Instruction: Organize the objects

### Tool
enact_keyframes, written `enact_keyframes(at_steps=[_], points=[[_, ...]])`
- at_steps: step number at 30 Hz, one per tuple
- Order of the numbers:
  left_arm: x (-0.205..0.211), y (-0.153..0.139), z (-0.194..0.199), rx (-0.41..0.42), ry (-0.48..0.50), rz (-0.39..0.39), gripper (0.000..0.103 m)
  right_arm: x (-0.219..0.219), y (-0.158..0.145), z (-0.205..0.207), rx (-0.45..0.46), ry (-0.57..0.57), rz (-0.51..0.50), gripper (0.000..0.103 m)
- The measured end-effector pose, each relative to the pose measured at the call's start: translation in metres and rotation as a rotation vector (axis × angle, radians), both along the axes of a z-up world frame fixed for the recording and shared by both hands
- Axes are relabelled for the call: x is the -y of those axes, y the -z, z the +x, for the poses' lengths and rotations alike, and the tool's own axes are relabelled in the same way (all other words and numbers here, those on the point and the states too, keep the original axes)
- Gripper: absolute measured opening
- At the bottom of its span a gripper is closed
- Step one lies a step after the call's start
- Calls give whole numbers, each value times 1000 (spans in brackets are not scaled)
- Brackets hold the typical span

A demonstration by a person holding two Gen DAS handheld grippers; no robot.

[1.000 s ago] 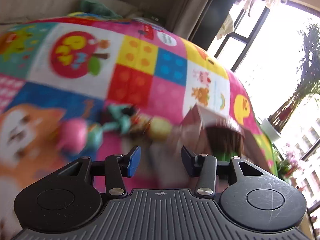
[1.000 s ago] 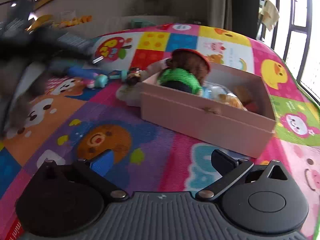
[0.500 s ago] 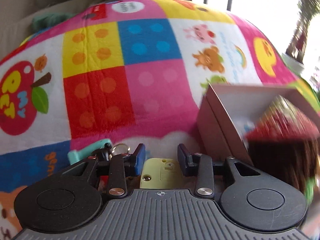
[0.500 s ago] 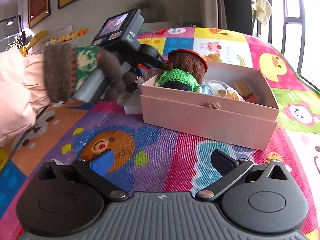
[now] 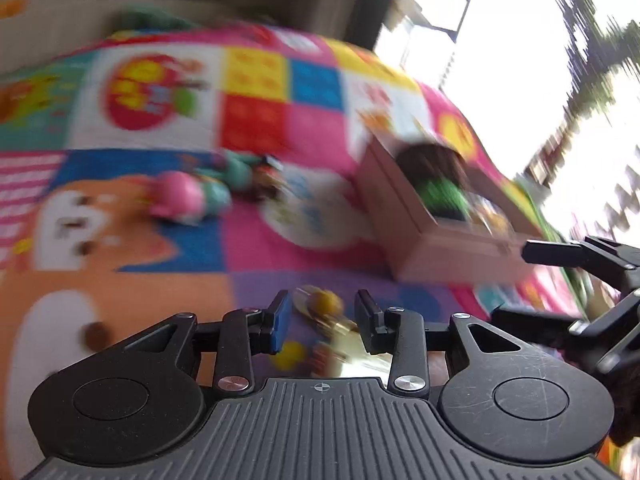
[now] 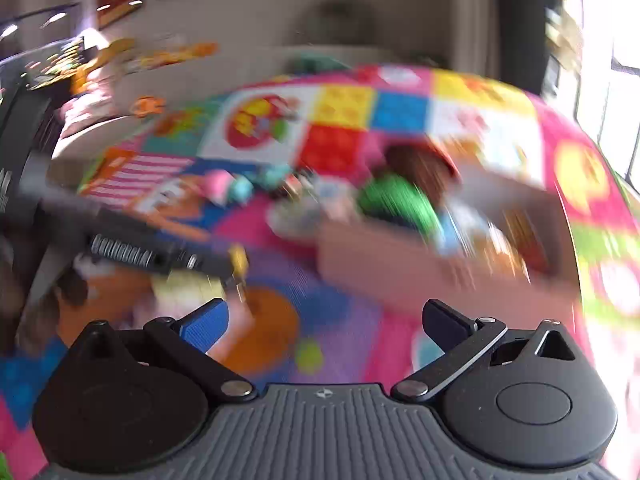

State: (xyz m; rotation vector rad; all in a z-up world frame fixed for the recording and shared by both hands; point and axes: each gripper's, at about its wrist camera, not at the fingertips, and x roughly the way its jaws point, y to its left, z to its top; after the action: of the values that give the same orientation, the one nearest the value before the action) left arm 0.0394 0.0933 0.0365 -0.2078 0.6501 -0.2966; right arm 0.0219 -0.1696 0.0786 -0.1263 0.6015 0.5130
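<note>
My left gripper (image 5: 320, 316) is shut on a small yellow toy (image 5: 326, 322) with a gold metal part, held above the play mat; it also shows in the right wrist view (image 6: 236, 264). A pink box (image 5: 432, 236) on the mat holds a knitted doll (image 5: 436, 176) with a green scarf and several small items. My right gripper (image 6: 324, 320) is open and empty, just in front of the box (image 6: 400, 276). Pink and teal toys (image 5: 188, 196) lie on the mat left of the box. Both views are blurred by motion.
A white round item (image 5: 312, 216) lies beside the box's left end. The colourful play mat (image 5: 256, 120) covers the floor. A sofa or wall stands behind it, and a bright window (image 5: 520, 40) is at the right.
My left gripper has closed on the yellow toy, lifted it and pulled back from the toy pile toward the near side of the box. The right gripper stays open in front of the box.
</note>
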Motion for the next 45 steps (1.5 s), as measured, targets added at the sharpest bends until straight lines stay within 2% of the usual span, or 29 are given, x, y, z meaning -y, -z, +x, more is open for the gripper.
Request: enact_keyframes(at_steps=[3,5,7,9,12,15,16,17,19,20,21,22,23,26,29,33,36,38,42,45], points=[[-36,6,-2,92,-233,-58,38,-28,-32,52,-118,-62,89,103],[-58,16,5,98,-350,-113,38,-48,-39,99,-219,-40,141,103],[-73,24,8,96,-417,-177,38,-72,-34,145,-273,17,124,103],[-81,30,8,97,-437,-204,38,-98,-22,182,-289,63,59,103],[-82,32,7,109,-418,-215,38,-132,7,229,-283,137,-52,103],[-83,32,8,102,-413,-222,38,-150,43,265,-345,216,-92,102],[-84,33,8,100,-415,-231,38,-152,49,271,-350,231,-99,99],[-86,34,7,96,-415,-241,38,-155,54,274,-345,238,-112,92],[-88,35,7,86,-417,-254,38,-159,58,271,-296,229,-154,86],[-88,36,6,82,-419,-261,38,-158,56,267,-290,210,-158,80],[-90,37,7,77,-421,-268,38,-156,53,262,-300,185,-152,65],[-90,38,7,70,-423,-275,38,-154,50,257,-315,164,-153,58],[-92,39,8,60,-427,-284,38,-152,48,250,-328,140,-157,56],[-97,41,9,33,-446,-315,38,-145,47,217,-326,71,-192,56],[-98,38,12,4,-464,-312,38,-134,43,178,-349,-17,-194,56],[-89,21,28,-17,-463,-244,38,-118,37,131,-397,-139,-203,56],[-75,8,52,-16,-435,-178,38,-102,34,92,-374,-223,-245,56],[-63,3,71,-30,-416,-133,38,-88,27,72,-363,-237,-225,58],[-40,2,113,-50,-355,5,38,-47,2,37,-241,-191,-150,75],[-30,6,129,-74,-302,39,40,-8,-17,22,-172,-116,-95,78]])
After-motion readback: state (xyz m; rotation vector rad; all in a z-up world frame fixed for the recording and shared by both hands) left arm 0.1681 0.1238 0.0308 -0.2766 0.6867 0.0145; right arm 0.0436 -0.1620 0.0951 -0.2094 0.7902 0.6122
